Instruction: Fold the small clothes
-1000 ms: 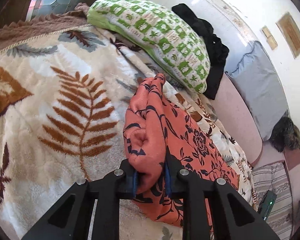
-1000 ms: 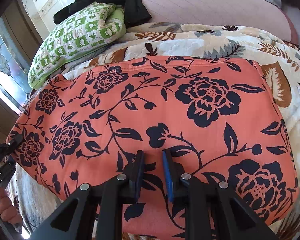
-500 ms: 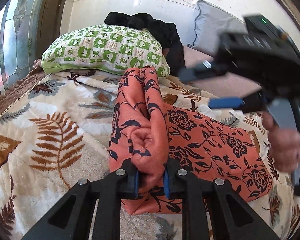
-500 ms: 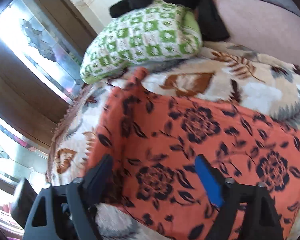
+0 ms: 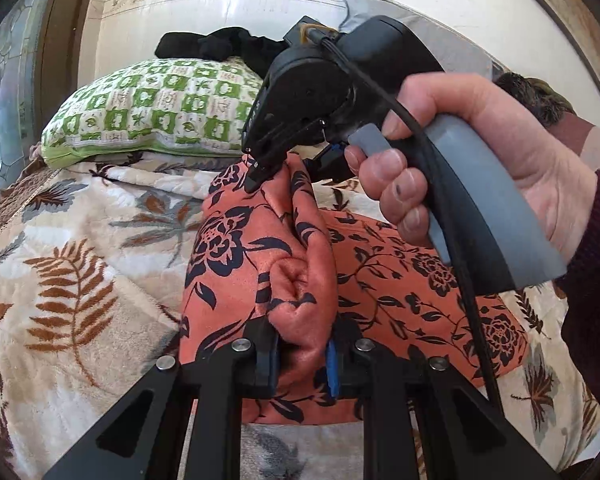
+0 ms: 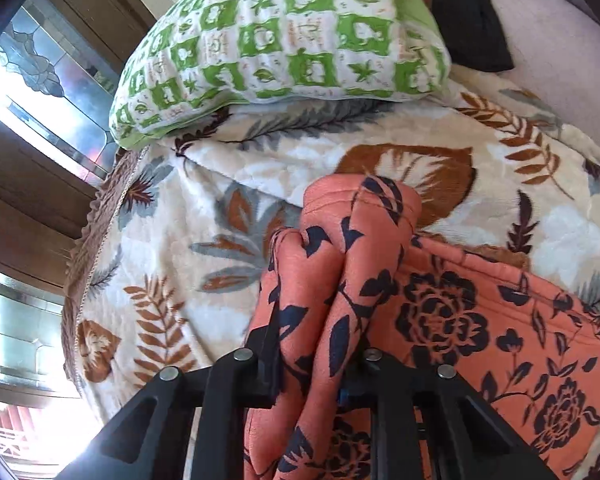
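While bunched between both tools, orange floral cloth (image 5: 300, 280) up off the blanket (image 5: 80, 280).
Left gripper (image 5: 302, 360) clamped on near fold; right gripper (image 6: 312, 376) closing on far corner.

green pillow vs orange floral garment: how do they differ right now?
The green pillow is checked green and white; the orange floral garment has black flowers. The pillow lies untouched at the bed's far end; the garment is bunched, pinched by left gripper and right gripper. Both rest on the leaf-print blanket.
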`<state>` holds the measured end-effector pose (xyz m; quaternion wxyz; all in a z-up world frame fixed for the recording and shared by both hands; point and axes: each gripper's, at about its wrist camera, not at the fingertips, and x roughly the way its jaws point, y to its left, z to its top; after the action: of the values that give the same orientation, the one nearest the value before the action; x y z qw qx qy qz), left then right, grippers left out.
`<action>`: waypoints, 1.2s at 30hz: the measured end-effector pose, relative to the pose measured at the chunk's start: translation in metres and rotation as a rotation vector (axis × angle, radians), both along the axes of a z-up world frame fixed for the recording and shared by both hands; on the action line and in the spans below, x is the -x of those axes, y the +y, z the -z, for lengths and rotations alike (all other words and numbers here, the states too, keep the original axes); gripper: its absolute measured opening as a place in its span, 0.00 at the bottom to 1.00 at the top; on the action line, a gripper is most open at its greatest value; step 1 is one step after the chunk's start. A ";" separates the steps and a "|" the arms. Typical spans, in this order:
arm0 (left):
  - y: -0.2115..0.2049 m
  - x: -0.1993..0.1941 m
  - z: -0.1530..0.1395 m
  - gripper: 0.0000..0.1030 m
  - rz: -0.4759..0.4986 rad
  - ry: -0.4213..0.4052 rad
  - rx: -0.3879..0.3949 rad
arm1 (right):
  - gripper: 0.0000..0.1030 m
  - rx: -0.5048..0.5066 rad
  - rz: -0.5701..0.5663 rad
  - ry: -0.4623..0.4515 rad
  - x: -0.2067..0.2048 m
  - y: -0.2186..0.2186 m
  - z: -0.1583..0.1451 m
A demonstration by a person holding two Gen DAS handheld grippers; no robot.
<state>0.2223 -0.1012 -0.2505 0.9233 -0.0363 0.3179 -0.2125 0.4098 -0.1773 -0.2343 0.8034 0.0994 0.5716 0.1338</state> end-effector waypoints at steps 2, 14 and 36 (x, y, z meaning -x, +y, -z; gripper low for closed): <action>-0.015 0.005 -0.003 0.17 0.061 -0.025 0.015 | 0.15 -0.011 0.019 -0.054 0.012 -0.025 -0.005; -0.096 0.049 -0.019 0.74 0.450 -0.067 0.179 | 0.13 0.096 0.347 -0.181 0.090 -0.247 -0.014; -0.071 -0.015 0.037 0.75 0.180 0.166 -0.175 | 0.63 -0.074 0.598 -0.067 0.194 -0.319 0.002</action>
<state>0.2371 -0.1722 -0.2873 0.8707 0.0555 0.4126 -0.2620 0.2155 -0.4960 -0.2359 0.8215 0.2882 0.4847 -0.0847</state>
